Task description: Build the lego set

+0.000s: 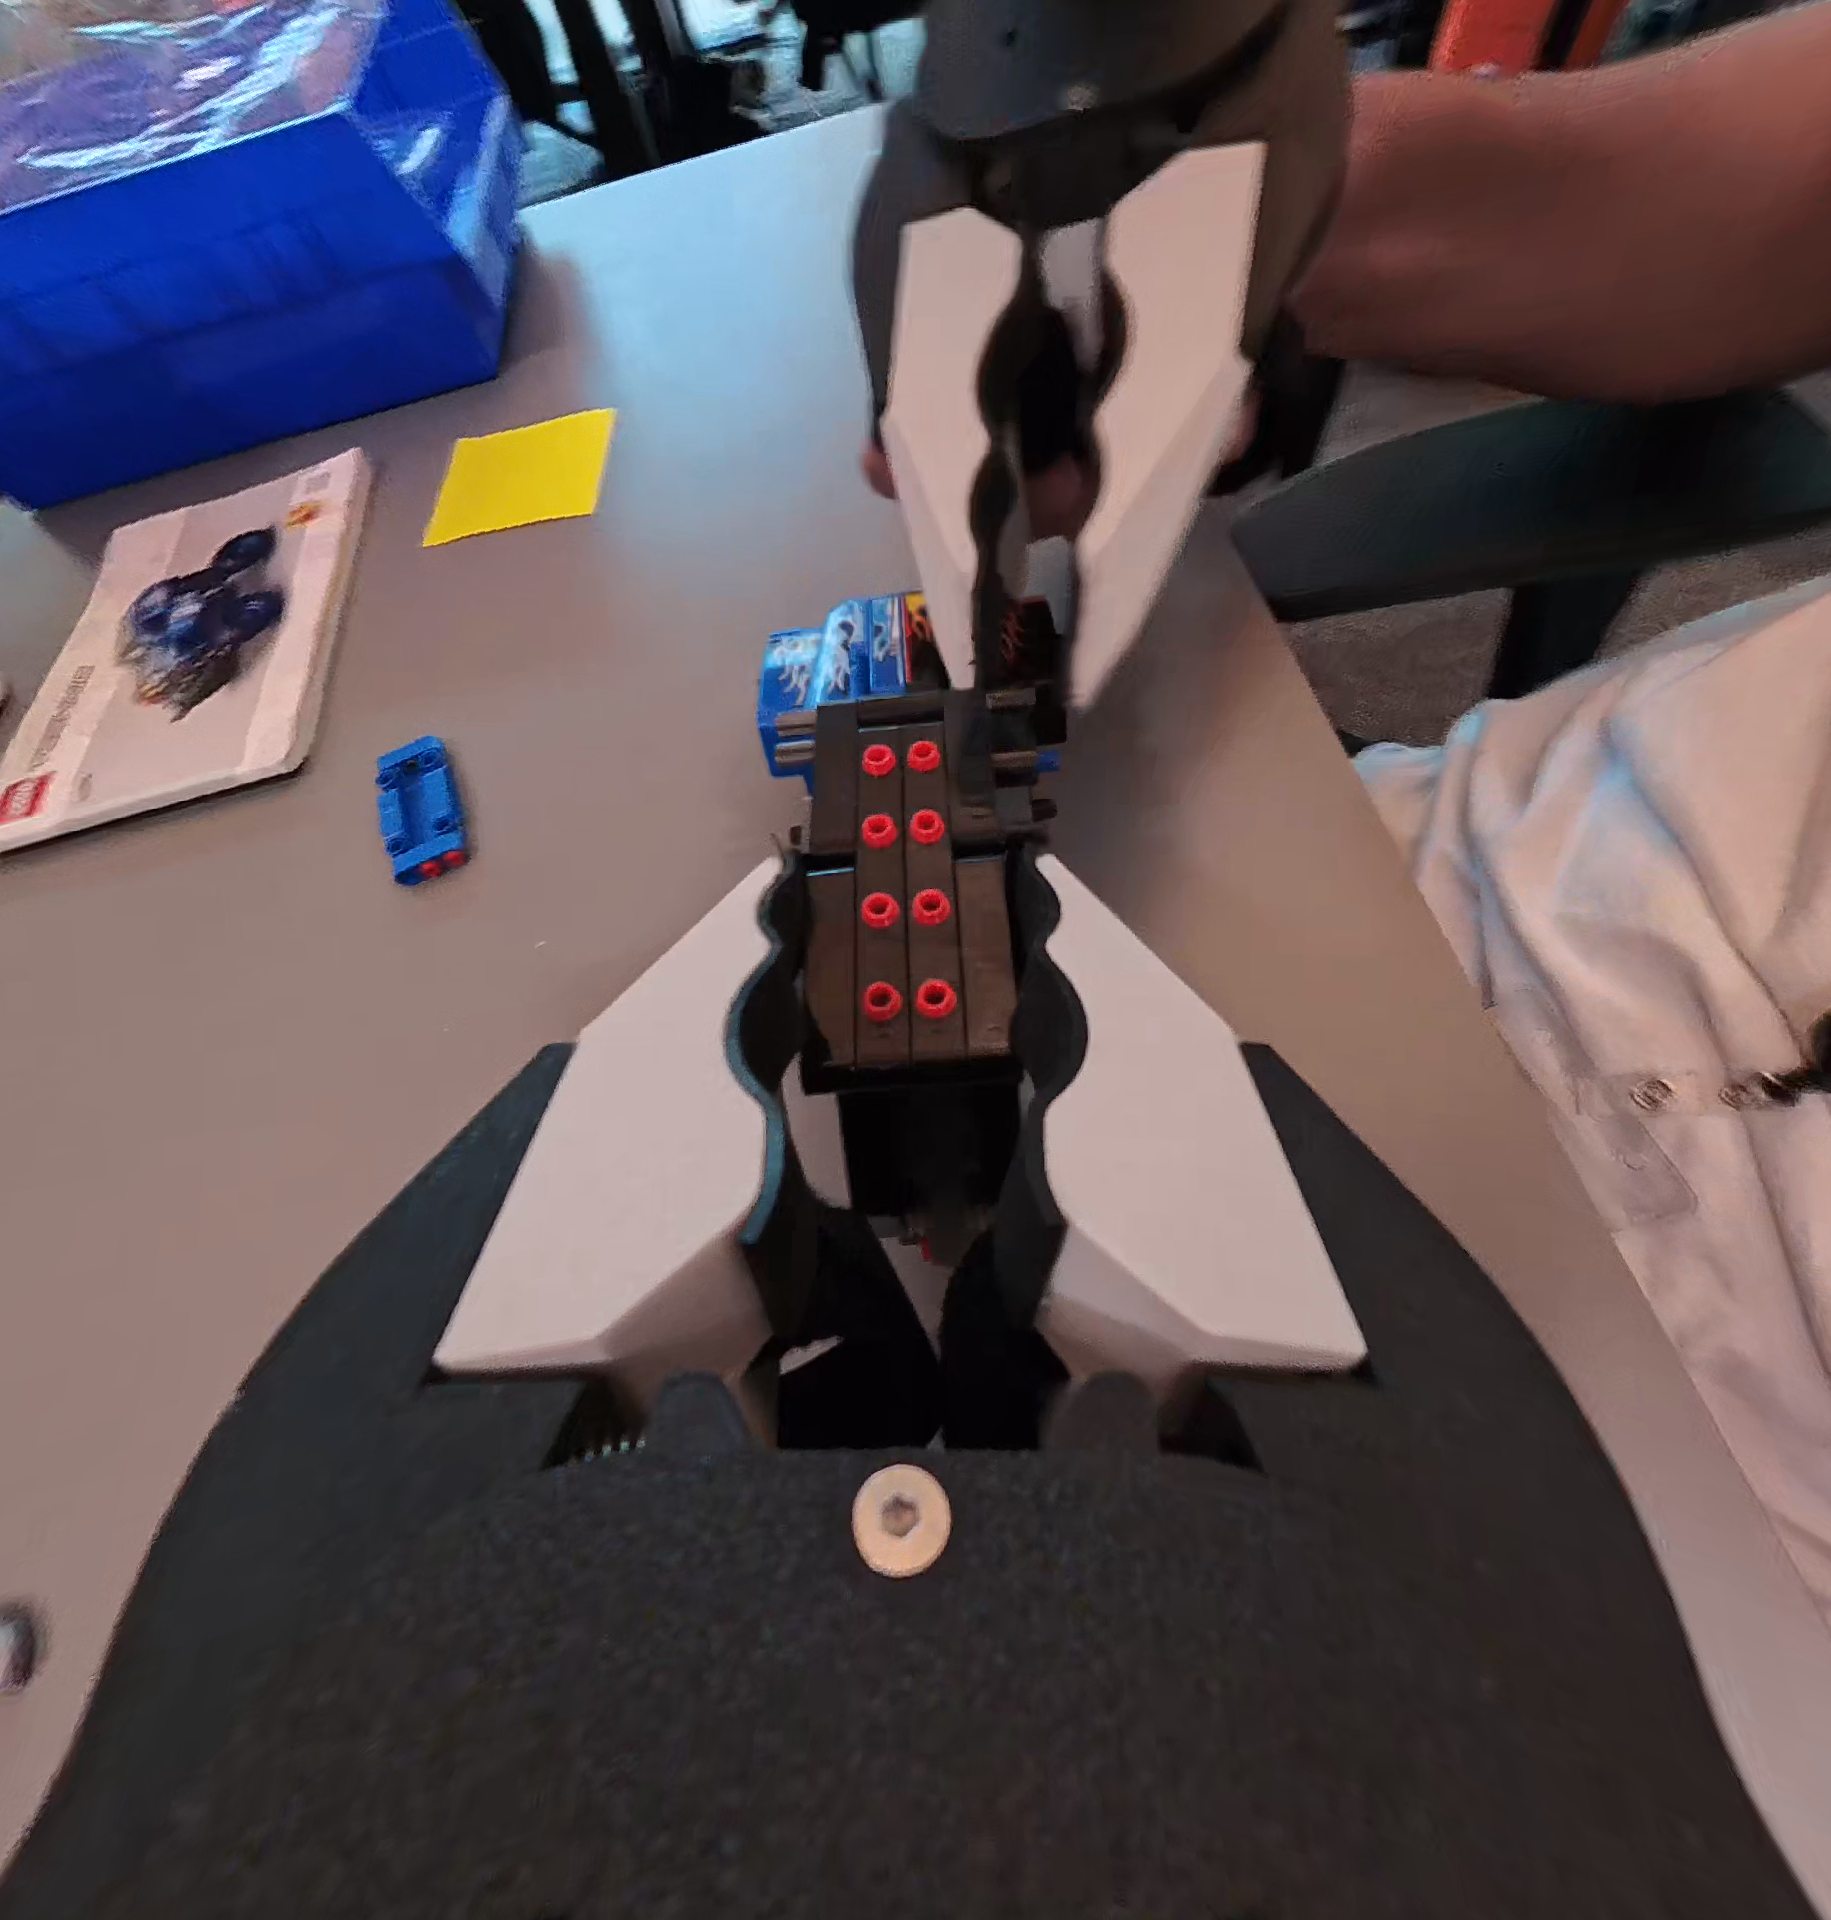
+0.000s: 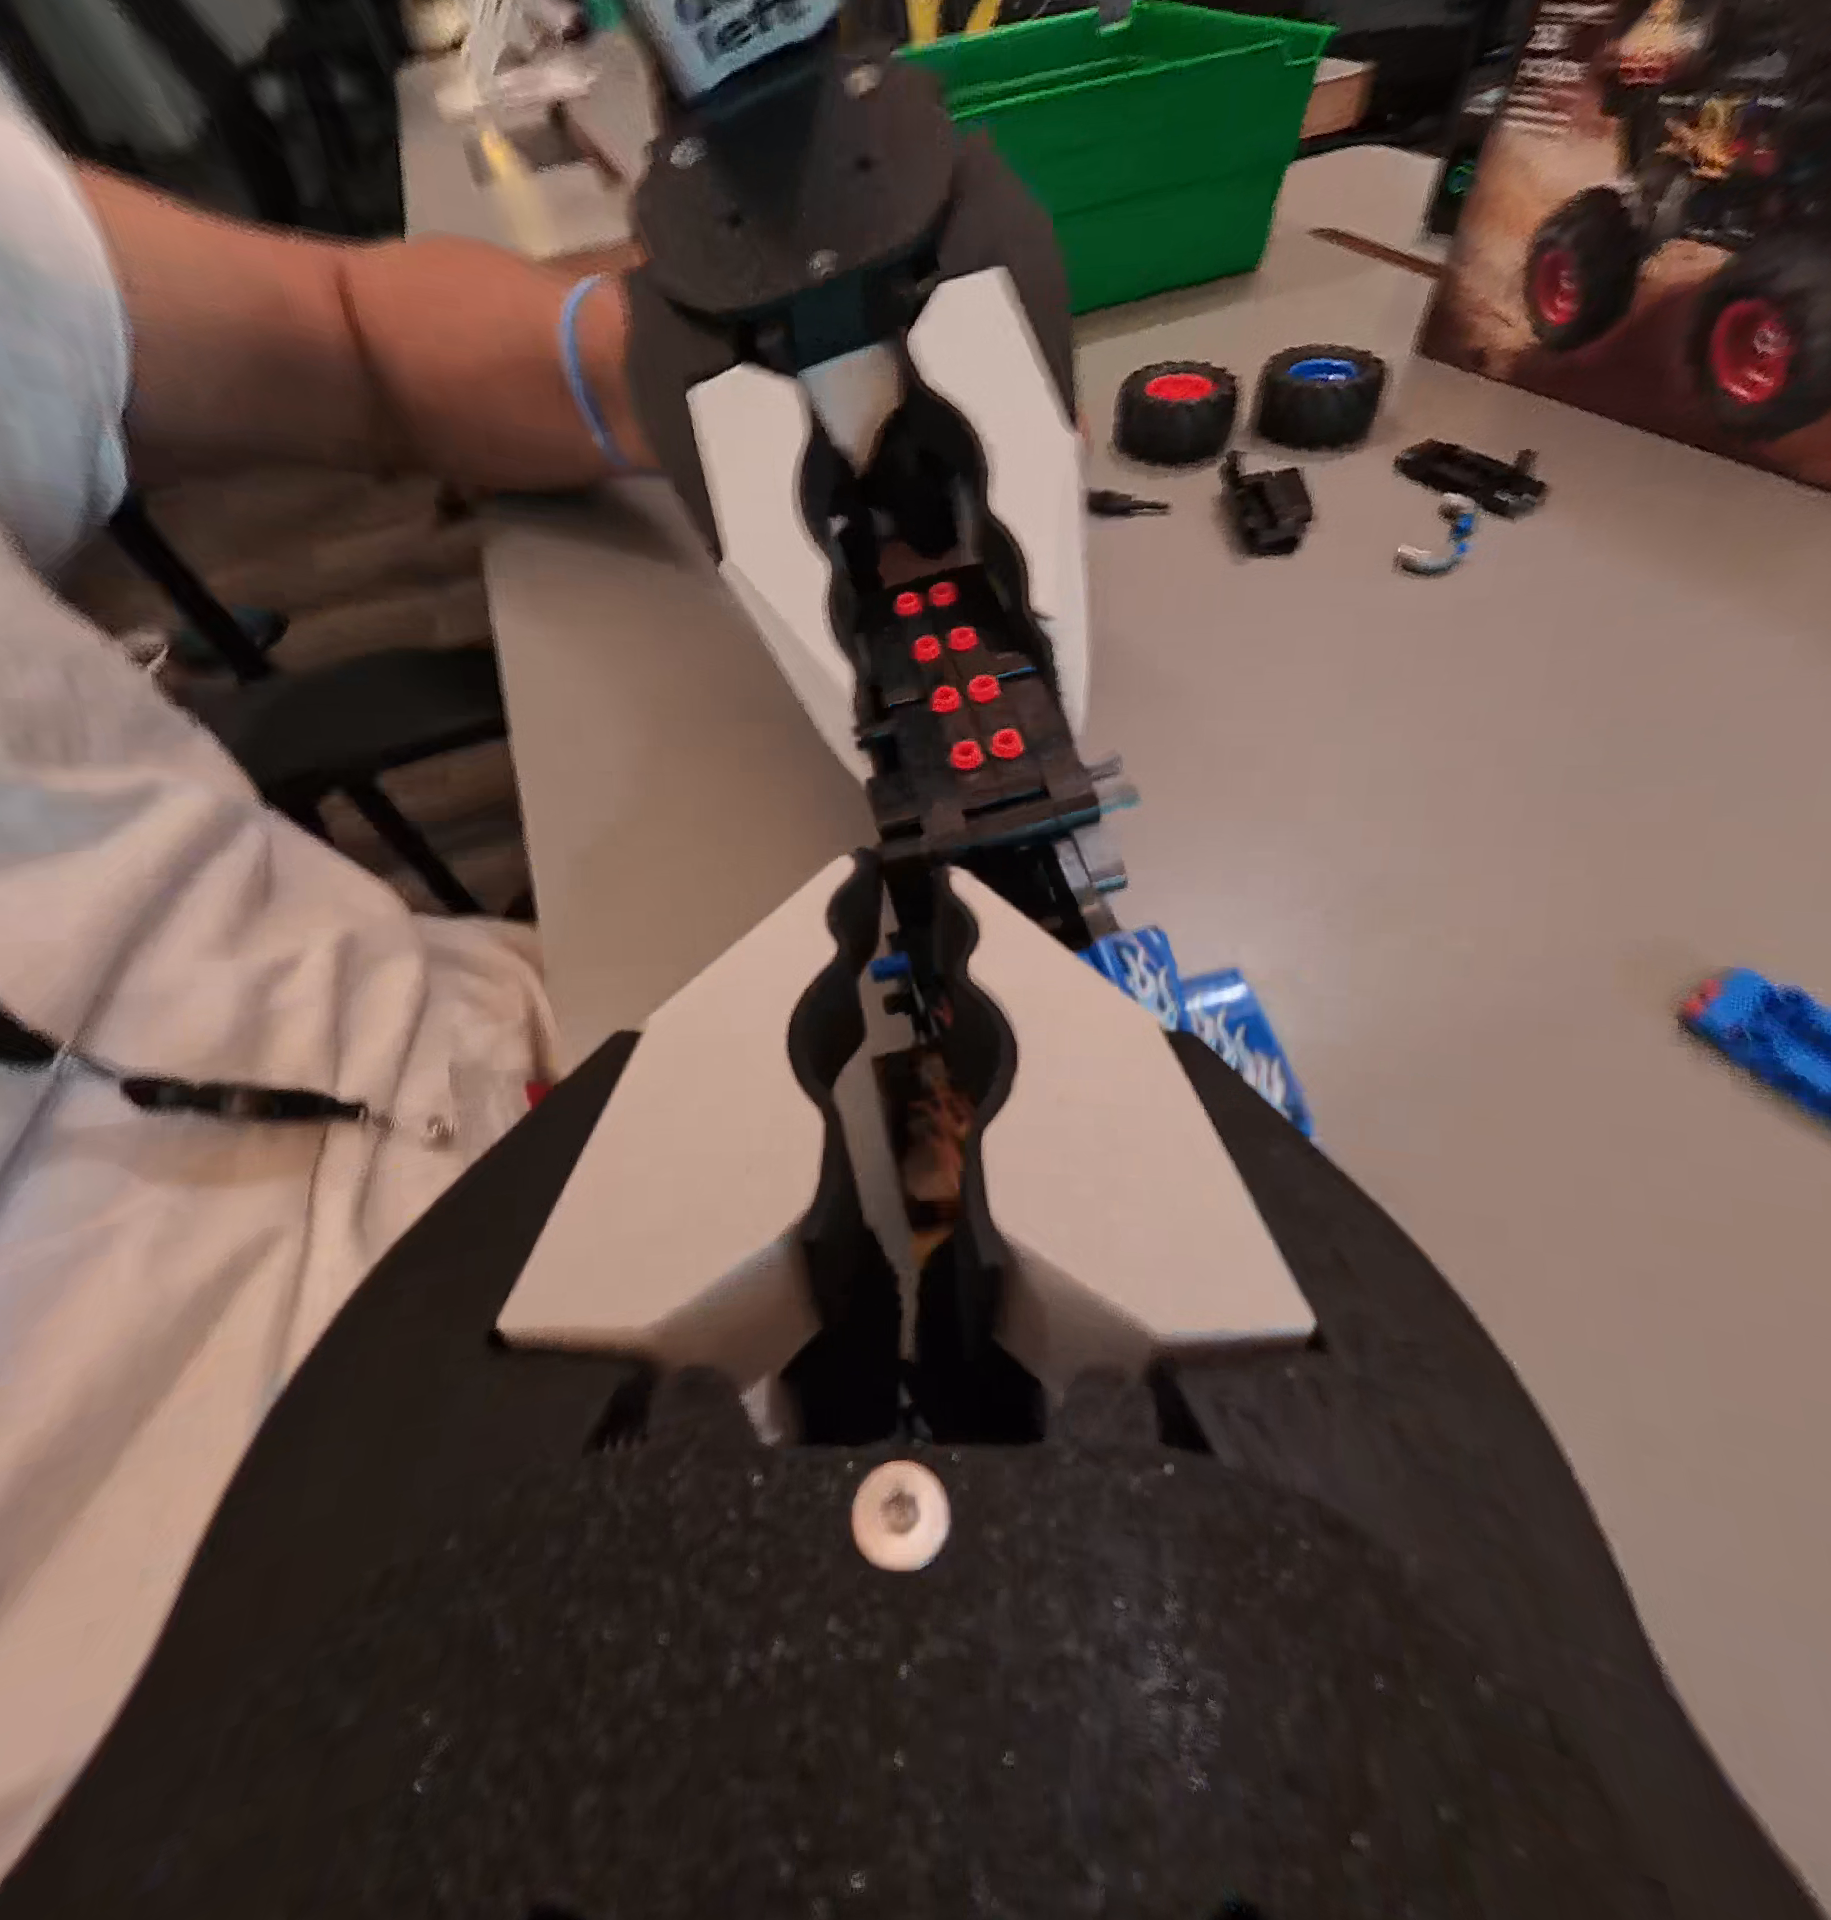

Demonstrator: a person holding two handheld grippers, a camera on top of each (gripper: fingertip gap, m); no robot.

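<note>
My left gripper (image 1: 916, 883) is shut on a black brick-built chassis (image 1: 906, 914) with two rows of red pins on top. It holds the chassis above the grey table (image 1: 630, 312). My right gripper (image 2: 911, 883) is shut on a thin black panel with orange flame marks (image 2: 932, 1132) at the chassis's far end (image 2: 978, 800). In the left wrist view the right gripper (image 1: 1025, 675) comes down from above onto that end. In the right wrist view the left gripper (image 2: 968, 743) faces mine. Blue panels with white flame marks (image 1: 838, 655) hang on the model's side (image 2: 1233, 1029).
A blue box (image 1: 215, 239), a booklet (image 1: 173, 644), a yellow paper square (image 1: 521, 476) and a small blue brick part (image 1: 423, 795) lie on the left. Two black wheels (image 2: 1176, 410), loose black parts (image 2: 1269, 504), a blue piece (image 2: 1784, 1049), a green bin (image 2: 1129, 135) and a picture box (image 2: 1669, 229) are nearby. The table edge (image 1: 1306, 675) and a person in white (image 1: 1669, 935) are close. Tip to tip, the grippers are about 4 centimetres apart.
</note>
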